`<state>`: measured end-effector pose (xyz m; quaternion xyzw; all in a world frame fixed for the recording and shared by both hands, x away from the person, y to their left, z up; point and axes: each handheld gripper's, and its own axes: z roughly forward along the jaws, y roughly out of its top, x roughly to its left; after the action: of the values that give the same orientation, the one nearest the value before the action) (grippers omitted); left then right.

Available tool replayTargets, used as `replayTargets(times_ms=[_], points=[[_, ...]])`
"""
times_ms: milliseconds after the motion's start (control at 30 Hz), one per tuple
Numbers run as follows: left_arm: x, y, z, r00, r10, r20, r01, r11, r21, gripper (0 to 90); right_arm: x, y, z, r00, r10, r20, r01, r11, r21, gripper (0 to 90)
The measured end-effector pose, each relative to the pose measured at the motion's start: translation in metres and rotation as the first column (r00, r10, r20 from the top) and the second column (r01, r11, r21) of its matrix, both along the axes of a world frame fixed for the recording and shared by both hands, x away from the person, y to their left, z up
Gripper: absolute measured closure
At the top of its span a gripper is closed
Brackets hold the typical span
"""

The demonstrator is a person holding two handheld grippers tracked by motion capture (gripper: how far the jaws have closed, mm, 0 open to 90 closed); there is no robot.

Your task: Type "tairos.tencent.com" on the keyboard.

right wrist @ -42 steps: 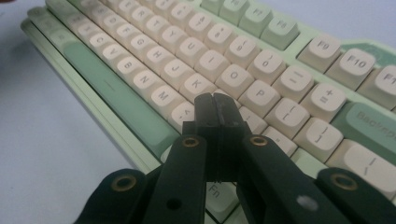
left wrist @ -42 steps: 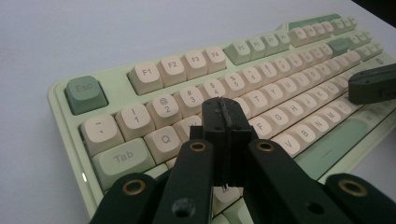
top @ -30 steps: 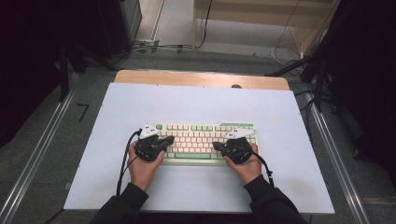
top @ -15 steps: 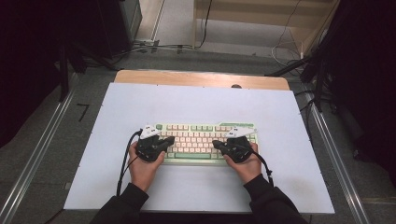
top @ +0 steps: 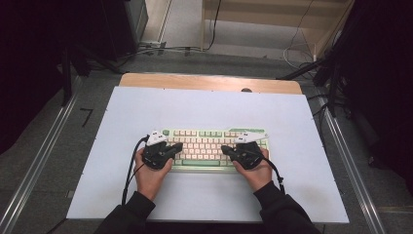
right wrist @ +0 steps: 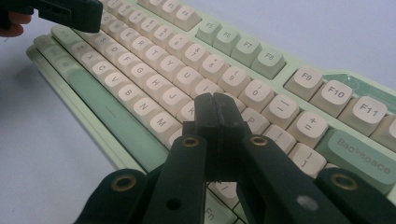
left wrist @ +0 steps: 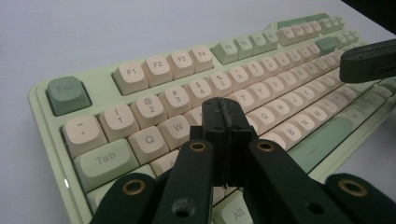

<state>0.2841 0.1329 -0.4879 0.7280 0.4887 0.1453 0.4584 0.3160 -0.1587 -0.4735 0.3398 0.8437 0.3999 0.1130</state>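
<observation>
Nothing has shifted since the earlier frames: both hands rest at the table's near edge, the left gripper and right gripper each with its 2 jaws clenched on nothing, tips poised over the green keyboard lying mid-table, the wooden strip beyond.

One keyboard, two hand-held grippers, one table.
</observation>
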Motion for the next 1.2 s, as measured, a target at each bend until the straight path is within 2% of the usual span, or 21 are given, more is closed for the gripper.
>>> replayTargets(times_ms=[1200], points=[[-0.0027, -0.0088, 0.0017, 0.9994, -0.033, 0.003, 0.033, 0.9994, -0.007, 90.0, 0.0025, 0.0010, 0.0018, 1.0000, -0.007, 0.006, 0.007, 1.0000, 0.006, 88.3]])
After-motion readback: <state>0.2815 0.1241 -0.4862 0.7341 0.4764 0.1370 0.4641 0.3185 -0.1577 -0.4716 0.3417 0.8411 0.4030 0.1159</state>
